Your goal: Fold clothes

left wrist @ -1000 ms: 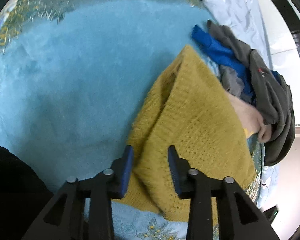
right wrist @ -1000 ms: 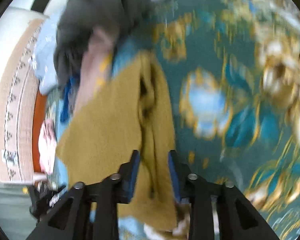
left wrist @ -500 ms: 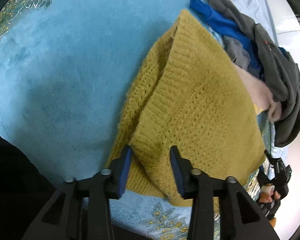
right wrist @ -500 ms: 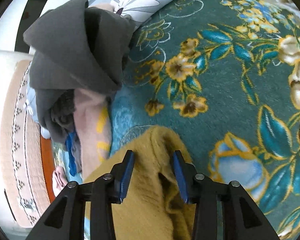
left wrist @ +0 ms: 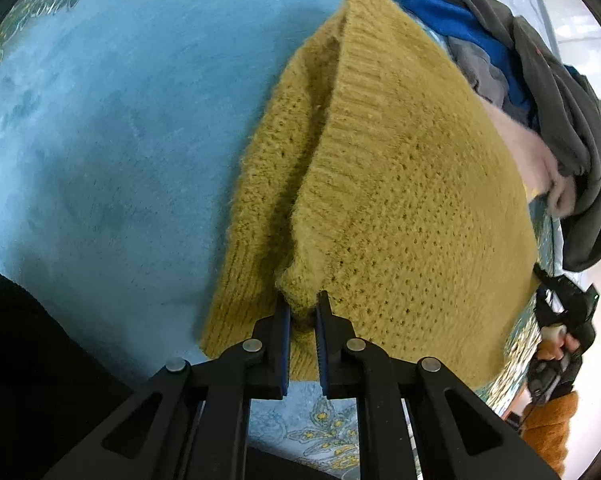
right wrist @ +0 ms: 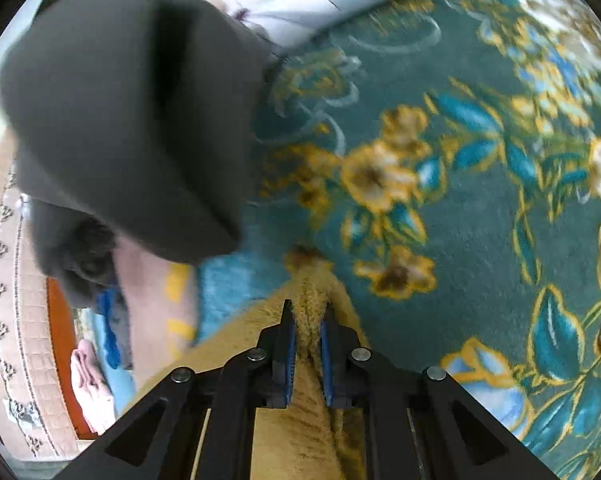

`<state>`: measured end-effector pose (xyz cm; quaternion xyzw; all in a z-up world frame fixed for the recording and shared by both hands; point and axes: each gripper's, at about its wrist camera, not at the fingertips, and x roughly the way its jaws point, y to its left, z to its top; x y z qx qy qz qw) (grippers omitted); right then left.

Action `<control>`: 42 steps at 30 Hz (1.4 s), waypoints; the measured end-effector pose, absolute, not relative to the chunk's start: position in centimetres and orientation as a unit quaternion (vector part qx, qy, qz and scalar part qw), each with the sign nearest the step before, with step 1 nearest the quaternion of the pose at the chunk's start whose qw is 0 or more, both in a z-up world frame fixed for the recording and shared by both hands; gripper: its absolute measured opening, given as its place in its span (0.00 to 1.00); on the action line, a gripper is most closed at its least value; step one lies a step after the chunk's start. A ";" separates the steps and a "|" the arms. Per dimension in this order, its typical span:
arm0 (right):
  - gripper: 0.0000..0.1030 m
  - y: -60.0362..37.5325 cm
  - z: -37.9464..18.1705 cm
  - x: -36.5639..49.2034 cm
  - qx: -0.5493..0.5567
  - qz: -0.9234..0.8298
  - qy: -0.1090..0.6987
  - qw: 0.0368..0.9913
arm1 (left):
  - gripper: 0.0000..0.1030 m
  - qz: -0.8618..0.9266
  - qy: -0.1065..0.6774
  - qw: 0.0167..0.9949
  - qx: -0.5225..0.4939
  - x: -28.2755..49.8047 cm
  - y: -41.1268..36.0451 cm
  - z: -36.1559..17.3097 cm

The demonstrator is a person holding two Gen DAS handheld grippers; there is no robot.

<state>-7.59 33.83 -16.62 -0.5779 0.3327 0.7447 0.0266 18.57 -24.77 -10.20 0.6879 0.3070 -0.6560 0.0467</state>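
Observation:
A mustard-yellow knitted sweater (left wrist: 400,168) lies folded on the teal plush blanket (left wrist: 112,120). My left gripper (left wrist: 303,312) is shut on a corner of the sweater's upper layer near its ribbed hem. In the right wrist view my right gripper (right wrist: 308,320) is shut on another bunched corner of the same sweater (right wrist: 292,420), pinched between the blue pads. Far right in the left wrist view, the other hand-held gripper (left wrist: 560,320) shows at the sweater's far corner.
A heap of clothes sits beside the sweater: a dark grey garment (left wrist: 572,140) (right wrist: 120,112), a blue one (left wrist: 440,12) and a pale pink one (left wrist: 528,152). The blanket's floral border (right wrist: 460,180) spreads to the right. A person's dark sleeve (left wrist: 28,360) is at lower left.
Both grippers went from open around the sweater's edges to shut on its corners. The right gripper travelled along the sweater to its far corner by the dark grey garment.

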 end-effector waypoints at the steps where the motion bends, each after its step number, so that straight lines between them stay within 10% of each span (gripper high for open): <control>1: 0.11 33.9 -16.6 -7.5 -0.576 0.746 0.334 0.025 | 0.11 -0.656 0.306 0.047 0.688 18.6 -24.8 -10.2; 19: 0.53 38.4 -14.5 5.4 -0.575 0.728 0.373 -0.028 | 0.28 -0.693 0.360 0.063 0.622 21.3 -27.0 -6.6; 42: 0.59 34.4 -19.9 8.2 -0.598 0.664 0.428 -0.135 | 0.29 -0.677 0.164 -0.137 0.704 19.7 -9.1 -9.6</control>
